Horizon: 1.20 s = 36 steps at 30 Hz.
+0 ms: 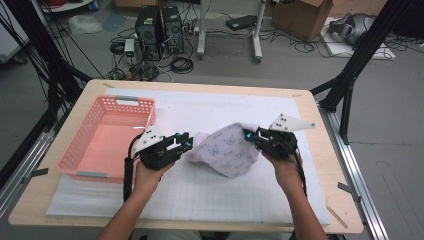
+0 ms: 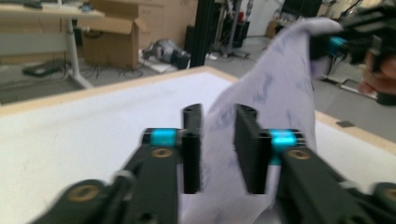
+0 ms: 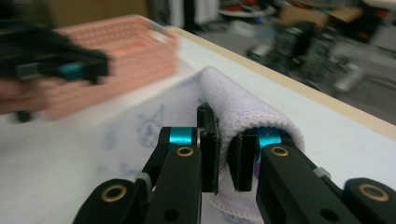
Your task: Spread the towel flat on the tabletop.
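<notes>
Together, the left gripper [image 1: 186, 144] and right gripper [image 1: 248, 135] lift the cloth [image 1: 229, 150].

Beyond the table [image 1: 320, 165], grey floor [image 1: 300, 70] carries two computer towers [image 1: 160, 30], tangled cables [image 1: 181, 64], a white desk's legs [image 1: 257, 30] and cardboard boxes [image 1: 300, 17].

My left gripper [image 1: 186, 144] is matte black, with a cyan band behind each flat rectangular jaw and brass-coloured screws set along its links. A white three-cornered plate with black dots rides on top, and a black cable trails back along my forearm. My right gripper [image 1: 248, 135] looks the same: black links, cyan bands, dotted white plate, black cable. My forearms are bare, no sleeves.
</notes>
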Each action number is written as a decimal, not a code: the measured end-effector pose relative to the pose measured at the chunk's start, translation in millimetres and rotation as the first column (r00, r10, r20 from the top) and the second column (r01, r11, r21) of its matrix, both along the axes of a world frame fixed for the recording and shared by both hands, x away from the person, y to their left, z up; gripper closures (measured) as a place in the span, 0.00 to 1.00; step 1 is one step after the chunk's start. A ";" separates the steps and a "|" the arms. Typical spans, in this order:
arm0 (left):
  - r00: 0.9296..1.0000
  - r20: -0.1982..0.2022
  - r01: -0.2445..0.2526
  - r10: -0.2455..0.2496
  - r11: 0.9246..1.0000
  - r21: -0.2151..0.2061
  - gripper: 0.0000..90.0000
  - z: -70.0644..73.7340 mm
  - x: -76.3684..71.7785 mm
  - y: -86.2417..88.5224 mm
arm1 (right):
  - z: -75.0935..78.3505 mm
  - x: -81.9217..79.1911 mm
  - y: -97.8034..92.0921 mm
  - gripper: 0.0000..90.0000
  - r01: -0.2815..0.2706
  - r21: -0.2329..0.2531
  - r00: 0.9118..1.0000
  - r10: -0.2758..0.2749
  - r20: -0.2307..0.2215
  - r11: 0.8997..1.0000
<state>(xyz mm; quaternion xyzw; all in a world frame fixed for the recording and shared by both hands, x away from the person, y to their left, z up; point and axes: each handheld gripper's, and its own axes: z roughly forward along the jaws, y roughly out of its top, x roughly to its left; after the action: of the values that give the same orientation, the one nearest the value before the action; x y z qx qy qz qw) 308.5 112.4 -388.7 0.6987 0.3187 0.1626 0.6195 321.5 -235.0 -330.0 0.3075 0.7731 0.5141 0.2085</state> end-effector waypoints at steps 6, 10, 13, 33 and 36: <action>0.998 -0.065 -0.011 0.013 0.999 0.033 0.55 -14.9 7.1 -2.5 | -7.9 48.9 -2.0 0.94 0.145 -0.045 0.989 -0.147 -0.030 0.988; 0.996 -0.085 -0.018 0.021 0.999 0.037 0.51 -20.1 9.0 -3.0 | -6.1 74.2 -4.7 0.94 0.277 -0.080 0.961 -0.278 0.003 0.957; 0.995 -0.096 -0.007 0.013 0.998 0.064 0.50 -22.8 9.7 -3.8 | -12.6 90.6 -10.2 0.93 0.388 -0.144 0.920 -0.391 0.004 0.910; 0.993 -0.114 0.015 -0.004 0.995 0.096 0.50 -28.1 12.5 -7.0 | -63.0 30.0 -23.7 0.45 0.200 -0.105 0.969 -0.213 -0.127 0.974; 0.993 -0.121 0.015 -0.003 0.995 0.099 0.49 -29.2 12.9 -7.6 | -80.5 26.3 -7.7 0.42 0.161 -0.226 0.971 -0.196 -0.139 0.961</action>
<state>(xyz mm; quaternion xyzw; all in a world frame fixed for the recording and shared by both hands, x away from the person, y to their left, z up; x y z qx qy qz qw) 321.4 104.8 -417.8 0.7386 0.3439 0.1330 0.5644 347.8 -242.8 -410.4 0.3923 0.8070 0.3809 0.2231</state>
